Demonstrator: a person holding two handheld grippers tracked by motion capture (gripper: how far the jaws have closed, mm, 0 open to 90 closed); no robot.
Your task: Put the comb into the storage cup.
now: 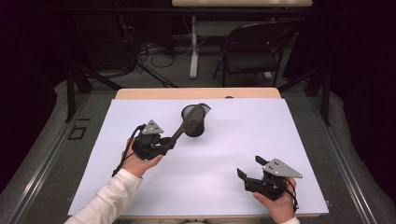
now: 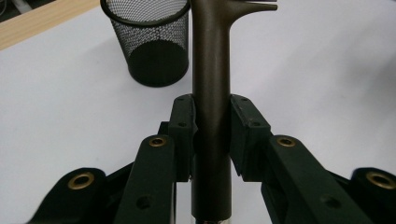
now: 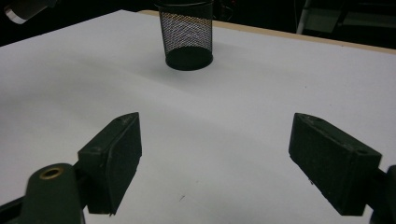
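Left claw [image 2: 211, 135] clamped on spatula handle [image 2: 211, 84]

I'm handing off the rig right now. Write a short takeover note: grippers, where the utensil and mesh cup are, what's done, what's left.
Left gripper: shut on the handle of the dark utensil, held raised, its head next to the rim of the mesh cup.
Right gripper: open, holding nothing, low over the white table cover at the near right.
Mesh cup: upright at the middle of the far side, looks empty.
Done: utensil picked up and brought to the cup.
Left: likely lower the utensil into the cup and release.
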